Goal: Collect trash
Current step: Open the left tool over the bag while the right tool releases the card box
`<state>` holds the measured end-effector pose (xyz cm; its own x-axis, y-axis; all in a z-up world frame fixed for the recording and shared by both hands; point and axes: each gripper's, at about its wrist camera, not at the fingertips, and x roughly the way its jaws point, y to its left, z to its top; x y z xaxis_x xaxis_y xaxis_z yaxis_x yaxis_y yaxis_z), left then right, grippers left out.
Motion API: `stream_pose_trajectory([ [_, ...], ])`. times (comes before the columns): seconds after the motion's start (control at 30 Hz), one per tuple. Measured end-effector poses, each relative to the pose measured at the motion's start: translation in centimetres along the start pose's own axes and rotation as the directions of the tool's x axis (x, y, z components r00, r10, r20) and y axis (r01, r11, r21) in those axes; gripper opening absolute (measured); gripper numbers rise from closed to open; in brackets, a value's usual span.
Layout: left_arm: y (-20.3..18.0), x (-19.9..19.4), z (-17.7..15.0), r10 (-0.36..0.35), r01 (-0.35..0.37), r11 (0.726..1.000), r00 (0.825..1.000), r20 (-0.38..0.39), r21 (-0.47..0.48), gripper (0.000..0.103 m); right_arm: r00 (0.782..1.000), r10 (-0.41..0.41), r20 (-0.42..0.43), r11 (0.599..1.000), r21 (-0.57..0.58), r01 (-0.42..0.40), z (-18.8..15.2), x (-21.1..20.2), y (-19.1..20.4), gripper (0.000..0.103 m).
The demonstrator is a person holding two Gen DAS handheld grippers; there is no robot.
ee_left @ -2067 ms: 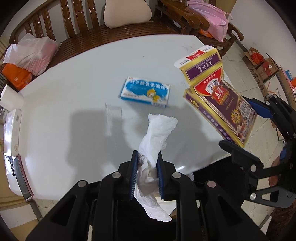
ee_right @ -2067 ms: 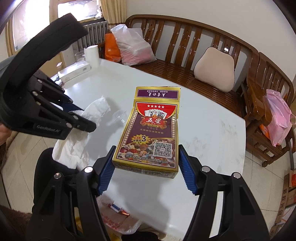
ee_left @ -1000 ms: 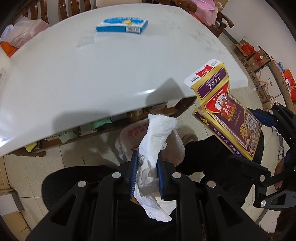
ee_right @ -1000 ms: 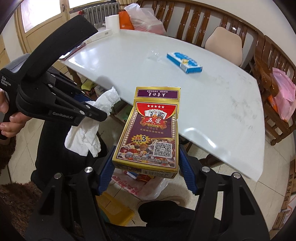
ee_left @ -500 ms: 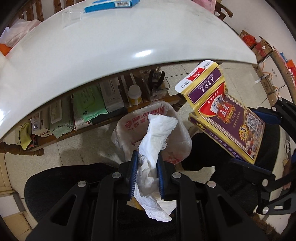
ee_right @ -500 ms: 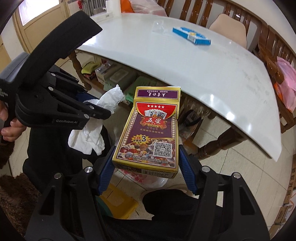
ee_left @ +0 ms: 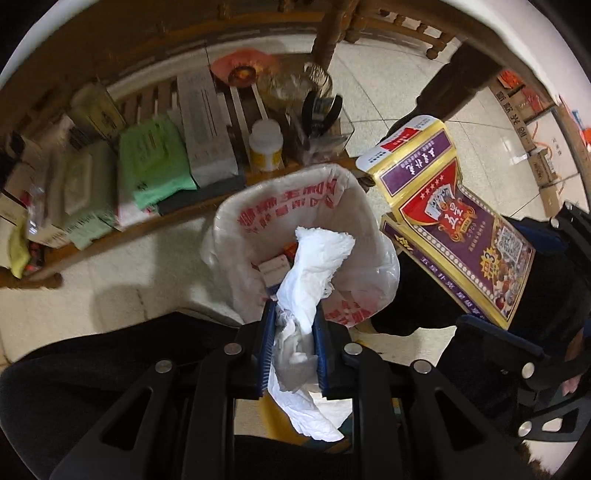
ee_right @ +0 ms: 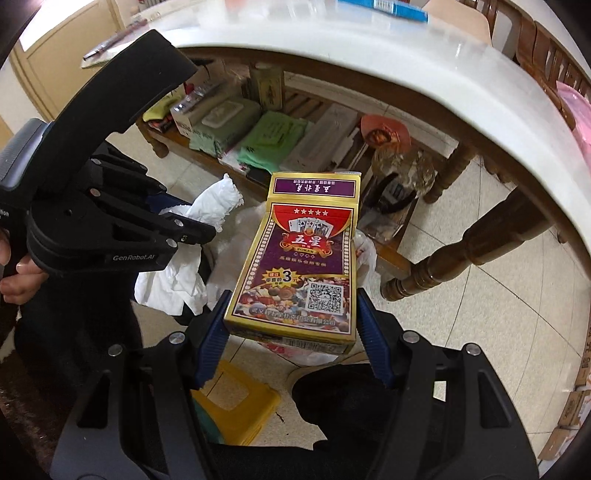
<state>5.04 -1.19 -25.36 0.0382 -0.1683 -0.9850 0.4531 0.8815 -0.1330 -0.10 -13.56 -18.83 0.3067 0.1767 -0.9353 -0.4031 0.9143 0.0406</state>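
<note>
My left gripper [ee_left: 294,314] is shut on a crumpled white tissue [ee_left: 314,266] and points straight down over a bin lined with a white plastic bag [ee_left: 291,206] with red print. Small boxes lie inside the bag. My right gripper [ee_right: 291,314] is shut on a purple and gold playing-card box [ee_right: 306,258], held just right of the bin; the same card box [ee_left: 454,218] shows at the right of the left wrist view. In the right wrist view the tissue [ee_right: 214,203] hangs from the left gripper [ee_right: 207,230], over the bag [ee_right: 236,243].
The white table [ee_right: 443,62] is overhead, with a blue box [ee_right: 391,9] on it. Its lower wooden shelf [ee_left: 177,221] holds green packs, boxes and a white jar [ee_left: 266,146]. A table leg [ee_right: 454,258] stands right of the bin. A yellow stool [ee_right: 240,402] sits below.
Both grippers have sunk from table height to below the tabletop. The bin has grown larger under the tissue, and the card box has stayed beside it at the right.
</note>
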Motion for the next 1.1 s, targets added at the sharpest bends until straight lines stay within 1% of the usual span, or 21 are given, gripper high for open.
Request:
stream_pose_trajectory([
  [0.17, 1.2, 3.9, 0.8, -0.014, 0.011, 0.999, 0.997, -0.076, -0.032, 0.020, 0.998, 0.021, -0.065, 0.999, 0.026, -0.019, -0.3, 3.8, -0.8, 0.064],
  [0.37, 2.6, 7.3, 2.1, -0.047, 0.035, 0.995, 0.990, -0.130, -0.094, 0.020, 0.991, 0.042, -0.125, 0.997, 0.068, -0.034, -0.7, 7.5, -2.0, 0.064],
  [0.53, 3.6, 10.3, 2.9, -0.046, 0.022, 0.991, 0.981, -0.189, -0.131, 0.020, 0.982, 0.064, -0.180, 0.994, 0.103, -0.046, -0.8, 10.9, -2.9, 0.064],
  [0.67, 4.1, 12.5, 3.3, -0.057, 0.024, 0.989, 0.971, -0.231, -0.143, 0.020, 0.974, 0.063, -0.218, 0.995, 0.089, -0.044, -0.9, 13.1, -2.8, 0.064],
  [0.8, 3.9, 14.3, 3.4, -0.051, 0.011, 0.989, 0.960, -0.274, -0.144, 0.020, 0.968, 0.066, -0.242, 0.996, 0.078, -0.048, -0.8, 14.4, -2.7, 0.064],
  [0.9, 4.1, 15.4, 3.4, -0.032, -0.011, 0.990, 0.955, -0.294, -0.142, 0.020, 0.965, 0.070, -0.253, 0.995, 0.081, -0.051, -0.7, 15.3, -2.7, 0.064],
  [1.03, 3.9, 15.8, 3.6, -0.036, -0.010, 0.989, 0.953, -0.302, -0.149, 0.020, 0.962, 0.082, -0.260, 0.993, 0.100, -0.057, -0.8, 16.0, -3.0, 0.064],
  [1.1, 3.9, 15.7, 3.7, -0.021, -0.023, 0.989, 0.955, -0.295, -0.144, 0.021, 0.962, 0.087, -0.259, 0.993, 0.103, -0.062, -0.7, 16.1, -3.1, 0.064],
])
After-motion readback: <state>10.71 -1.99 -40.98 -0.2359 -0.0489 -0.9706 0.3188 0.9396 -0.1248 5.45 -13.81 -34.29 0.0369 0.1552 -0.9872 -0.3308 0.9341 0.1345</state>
